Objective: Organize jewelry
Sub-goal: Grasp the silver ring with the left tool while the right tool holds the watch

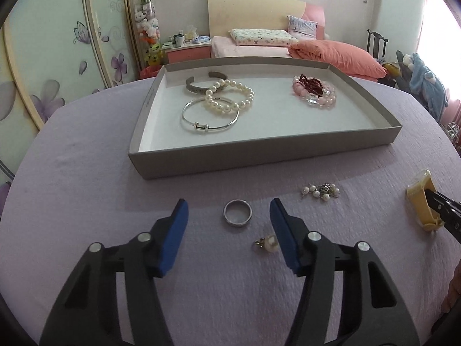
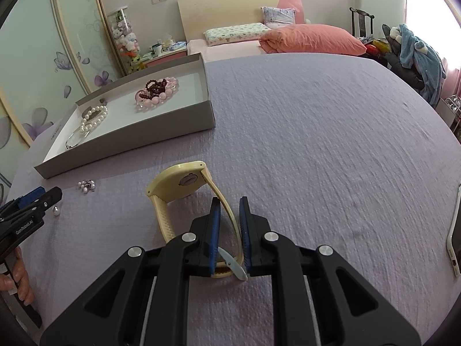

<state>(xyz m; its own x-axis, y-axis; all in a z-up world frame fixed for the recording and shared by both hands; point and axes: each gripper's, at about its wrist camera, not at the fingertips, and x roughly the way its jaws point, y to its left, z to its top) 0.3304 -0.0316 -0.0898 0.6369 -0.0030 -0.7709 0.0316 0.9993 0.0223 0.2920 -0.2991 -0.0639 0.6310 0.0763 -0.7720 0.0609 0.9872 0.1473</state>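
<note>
My left gripper (image 1: 228,201) stands open just above the purple cloth. A silver ring (image 1: 237,215) lies between its blue pads (image 1: 173,230), touching neither. A pearl earring (image 1: 268,243) rests by the right pad, and a small pearl cluster (image 1: 321,191) lies further right. My right gripper (image 2: 229,200) is shut on the strap of a yellow watch (image 2: 178,181), whose case rests on the cloth. The grey tray (image 1: 259,155) holds a silver cuff (image 1: 198,86), a pearl bracelet (image 1: 230,98), a silver bangle (image 1: 210,118) and pink and dark red beads (image 1: 314,90).
A white phone (image 2: 453,239) lies at the cloth's right edge. Wide bare purple cloth (image 2: 317,144) stretches right of the tray (image 2: 129,141). A hand (image 2: 17,276) holds the left gripper's handle. Behind stand a bed with pink bedding (image 1: 331,52) and a flowered wardrobe (image 1: 57,72).
</note>
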